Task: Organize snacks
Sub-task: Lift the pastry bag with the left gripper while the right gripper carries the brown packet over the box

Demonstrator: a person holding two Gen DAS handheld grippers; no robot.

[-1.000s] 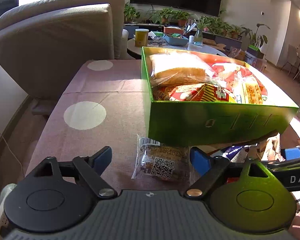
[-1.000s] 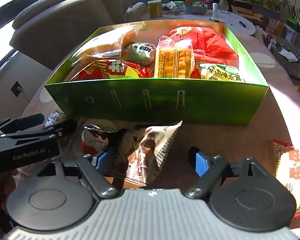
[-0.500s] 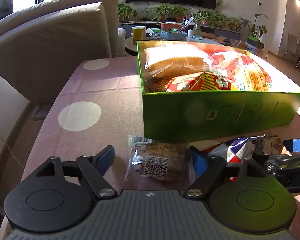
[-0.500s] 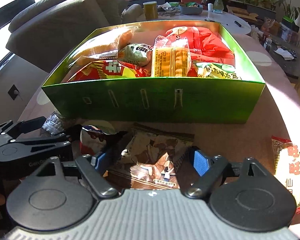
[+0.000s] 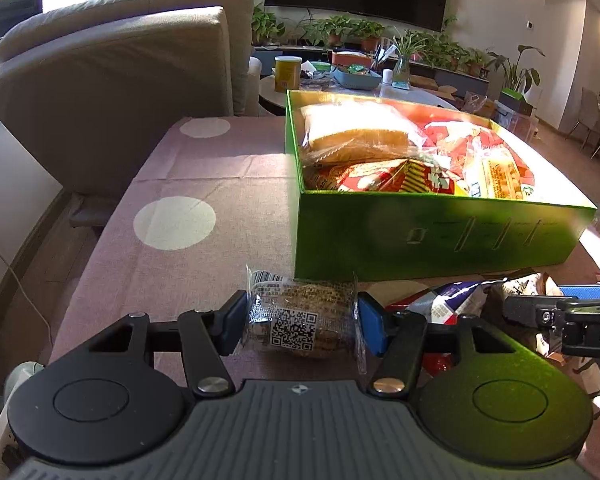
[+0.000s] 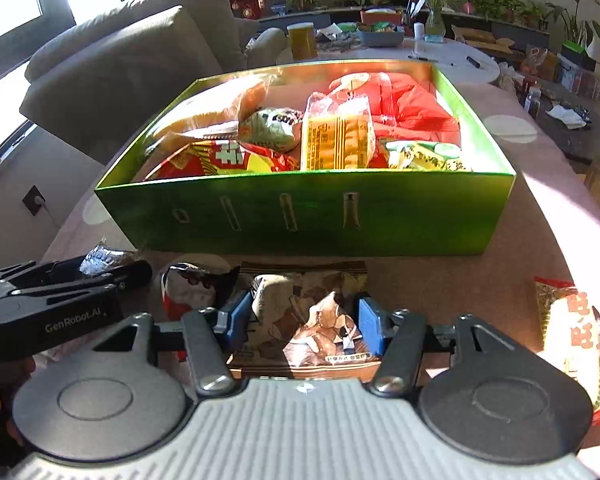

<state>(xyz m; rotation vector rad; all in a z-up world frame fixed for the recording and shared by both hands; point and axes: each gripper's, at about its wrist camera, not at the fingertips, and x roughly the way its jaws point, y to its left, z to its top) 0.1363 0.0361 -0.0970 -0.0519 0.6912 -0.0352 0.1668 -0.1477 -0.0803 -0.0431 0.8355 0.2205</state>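
Left wrist: box [image 5: 420, 240] at 1 o'clock, already heaped with packets. Left gripper [image 5: 300, 320] closing on the cake [image 5: 300, 320], pads at its wrapper edges; more packets [image 5: 444, 308] loose at 3 o'clock.

Right wrist: box [image 6: 300, 216] at 12. Right gripper [image 6: 304, 320] pinching the brown bag [image 6: 312, 328] on the desk [image 6: 500, 280]. Red pack [image 6: 572, 336] at 3 unboxed. Likely well along, several left.

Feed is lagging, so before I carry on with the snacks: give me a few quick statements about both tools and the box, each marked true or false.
1. The left tool has a clear-wrapped snack with a QR code between its closing jaws. True.
2. The green box is empty. False: packets fill it.
3. The right tool is over a brown packet. True.
4. The red packet at the right lies inside the box. False: it lies on the tablecloth.
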